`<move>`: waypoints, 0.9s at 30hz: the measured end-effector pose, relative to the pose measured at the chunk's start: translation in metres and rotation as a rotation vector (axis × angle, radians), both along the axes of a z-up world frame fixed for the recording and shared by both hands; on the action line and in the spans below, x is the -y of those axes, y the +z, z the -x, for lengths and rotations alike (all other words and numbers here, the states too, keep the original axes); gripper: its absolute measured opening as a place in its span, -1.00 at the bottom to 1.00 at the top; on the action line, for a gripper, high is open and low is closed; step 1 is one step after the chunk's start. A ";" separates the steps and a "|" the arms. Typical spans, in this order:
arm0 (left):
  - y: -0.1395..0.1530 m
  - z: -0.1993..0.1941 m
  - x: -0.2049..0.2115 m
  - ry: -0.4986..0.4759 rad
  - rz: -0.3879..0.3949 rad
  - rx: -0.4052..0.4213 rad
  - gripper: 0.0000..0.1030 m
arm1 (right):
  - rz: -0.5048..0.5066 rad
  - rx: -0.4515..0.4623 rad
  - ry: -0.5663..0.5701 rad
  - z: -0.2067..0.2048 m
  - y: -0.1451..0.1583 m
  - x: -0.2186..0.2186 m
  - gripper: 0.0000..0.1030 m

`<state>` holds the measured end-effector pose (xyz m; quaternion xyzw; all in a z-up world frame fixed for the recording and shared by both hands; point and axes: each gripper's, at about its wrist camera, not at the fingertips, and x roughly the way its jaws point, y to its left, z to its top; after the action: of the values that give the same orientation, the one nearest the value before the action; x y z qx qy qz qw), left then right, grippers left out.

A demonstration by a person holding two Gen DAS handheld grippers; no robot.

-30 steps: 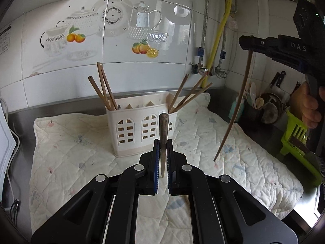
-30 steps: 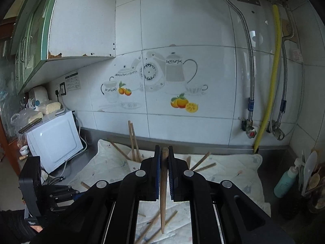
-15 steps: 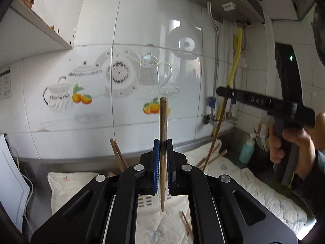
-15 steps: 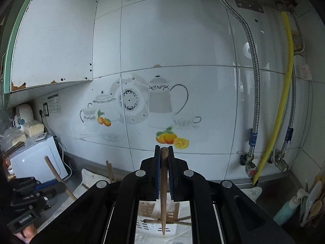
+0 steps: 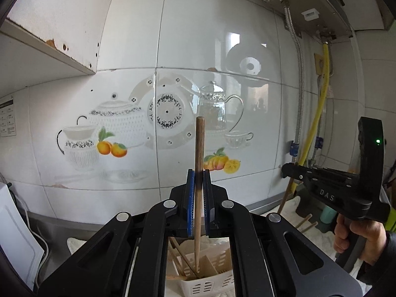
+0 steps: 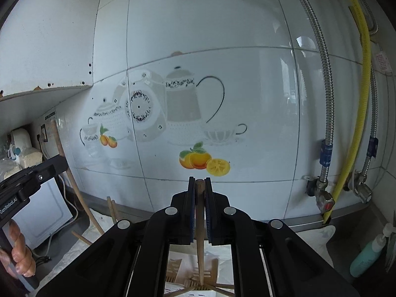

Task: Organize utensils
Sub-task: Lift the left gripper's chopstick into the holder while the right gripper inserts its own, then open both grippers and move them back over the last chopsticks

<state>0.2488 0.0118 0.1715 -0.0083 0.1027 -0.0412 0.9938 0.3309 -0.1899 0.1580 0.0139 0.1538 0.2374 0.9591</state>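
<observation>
Because each wooden chopstick must drop tip-first into the white slotted plastic holder (image 5: 210, 279), the left gripper (image 5: 198, 198) clamps one chopstick (image 5: 199, 173) upright above it, and the right gripper (image 6: 200, 205) pinches another chopstick (image 6: 200, 235) likewise, jaws closed tight.

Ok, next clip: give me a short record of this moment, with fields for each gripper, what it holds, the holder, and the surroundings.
left gripper: shut on an upright wooden chopstick, tip pointing down over the holder
right gripper: shut on a second chopstick, also tip-down over the holder
utensil holder: white, slotted, already has chopsticks inside
cloth: pale quilted mat under the holder
surroundings: tiled wall with teapot decal, yellow hose, teal bottle
</observation>
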 end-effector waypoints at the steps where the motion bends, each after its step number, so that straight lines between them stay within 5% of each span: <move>1: -0.005 -0.004 -0.001 0.002 0.004 -0.013 -0.91 | 0.004 -0.006 0.000 -0.001 -0.005 0.000 -0.87; 7: -0.036 -0.024 -0.006 0.021 0.016 -0.095 -0.90 | 0.035 -0.038 0.003 -0.003 -0.021 -0.002 -0.85; 13: -0.046 -0.027 -0.006 0.009 0.031 -0.128 -0.84 | 0.040 -0.008 -0.017 0.012 -0.014 0.008 -0.42; 15: -0.043 -0.023 -0.006 0.000 0.039 -0.117 -0.83 | 0.051 0.017 -0.029 0.023 -0.009 0.012 -0.42; 21: -0.026 0.006 -0.004 -0.017 0.046 -0.067 -0.42 | 0.057 0.058 -0.043 0.081 -0.002 0.031 -0.42; 27: -0.025 0.059 -0.008 -0.024 0.063 -0.032 -0.09 | 0.037 -0.053 -0.055 0.146 -0.046 0.046 -0.42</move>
<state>0.1896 0.0200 0.1469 -0.0390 0.1174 -0.0564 0.9907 0.1853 -0.2362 0.1124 0.0067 0.1831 0.2076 0.9609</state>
